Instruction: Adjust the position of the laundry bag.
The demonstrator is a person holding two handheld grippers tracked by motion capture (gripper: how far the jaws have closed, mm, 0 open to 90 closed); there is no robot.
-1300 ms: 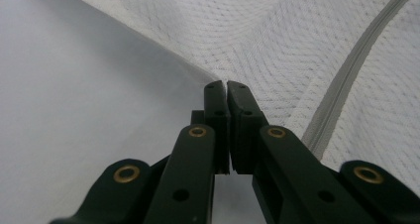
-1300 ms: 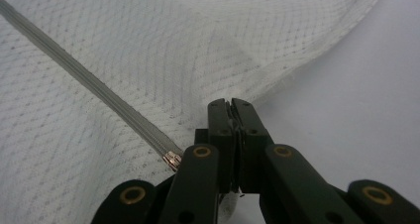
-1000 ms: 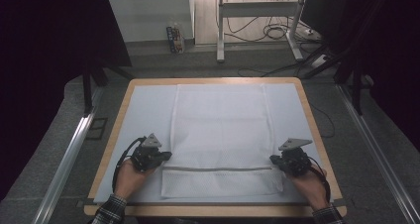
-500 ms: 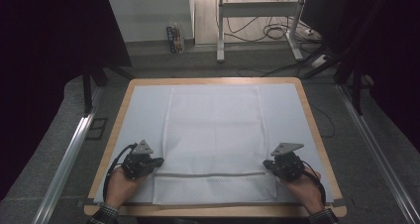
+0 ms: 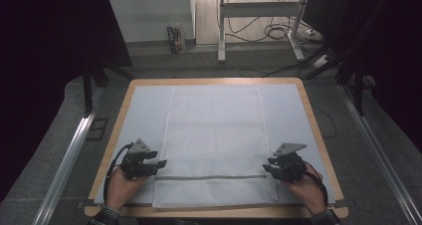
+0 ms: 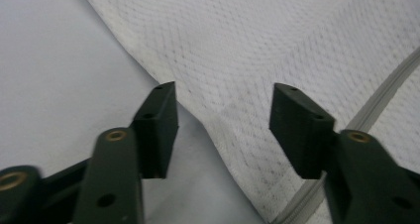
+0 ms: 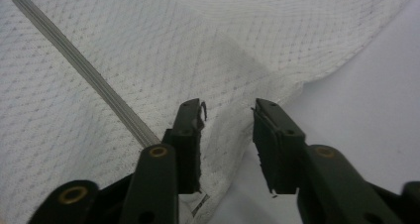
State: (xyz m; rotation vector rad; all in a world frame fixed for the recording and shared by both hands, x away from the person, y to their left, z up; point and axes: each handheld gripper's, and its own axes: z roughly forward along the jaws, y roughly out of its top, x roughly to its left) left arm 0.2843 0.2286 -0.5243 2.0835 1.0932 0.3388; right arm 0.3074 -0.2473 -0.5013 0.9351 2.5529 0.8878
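Both claws have just been opening, with nothing pinched now. The left gripper (image 5: 158, 164) stands with jaws apart over the left edge of the mesh laundry bag (image 5: 215, 135), the right gripper (image 5: 266, 168) likewise at its right edge. The bag lies flat on the table (image 5: 124, 100), long axis running near to far, zipper (image 5: 211, 176) crossing between the claws, so each hand's nearest its own side.

The mesh bag (image 5: 215, 135) is white net cloth, matt and finely pitted, with a smooth grey zip (image 5: 211, 176) of woven tape near its front edge. Under it lies a pale, matt, smooth sheet (image 5: 144, 115) (cloth or paper, hard to tell). The table (image 5: 214, 80) shows a light wooden rim.
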